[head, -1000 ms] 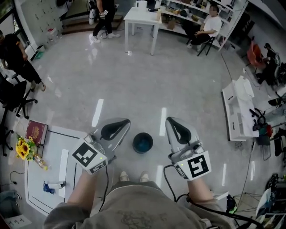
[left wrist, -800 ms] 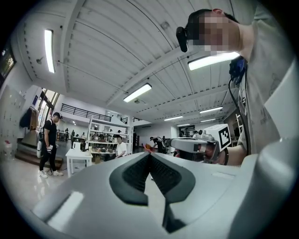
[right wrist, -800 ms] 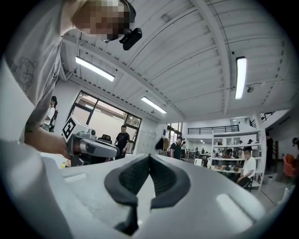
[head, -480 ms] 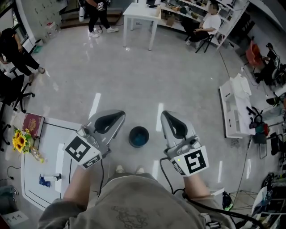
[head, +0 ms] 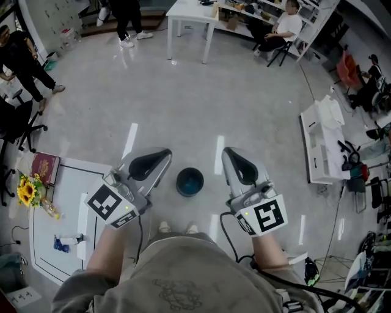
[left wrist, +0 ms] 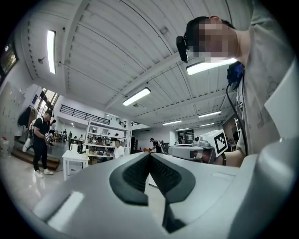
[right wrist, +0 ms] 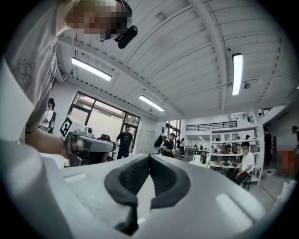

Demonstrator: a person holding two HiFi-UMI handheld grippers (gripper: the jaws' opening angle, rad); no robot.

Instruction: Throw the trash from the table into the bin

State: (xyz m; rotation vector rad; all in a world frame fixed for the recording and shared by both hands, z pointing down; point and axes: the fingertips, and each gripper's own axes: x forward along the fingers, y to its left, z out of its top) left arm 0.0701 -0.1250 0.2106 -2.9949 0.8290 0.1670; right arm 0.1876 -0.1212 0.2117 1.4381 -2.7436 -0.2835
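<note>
**A:** How are the two hands held?

**B:** Both forearms reach forward from the body. The left gripper (head: 164,156) and the right gripper (head: 228,153) point about level, side by side and apart. Each one has its jaws pressed together at the tips, and nothing is between them.

**A:** Where are the bin and the trash?

**B:** The bin (head: 190,181) is dark and round. It stands on the grey floor just in front of the person's shoes (head: 177,228), and from the head view it shows between the two grippers. The white table (head: 88,186) is at the person's left side. A small blue and white thing (head: 61,246) lies on it, well apart from both grippers. I cannot tell what it is.

**A:** What do the gripper views add?

**B:** They look out across the room, so the ceiling lamps show there, but not the bin. The left gripper view also shows the right gripper, and the right gripper view shows the left one.

**A:** What else is around?

**B:** Sunflowers (head: 26,194) and a red book (head: 44,169) are at the table's far end. Further away there is another white table (head: 192,13), a seated person (head: 286,29) and a desk (head: 322,147) at the right. Nothing stands between the grippers and the bin.
</note>
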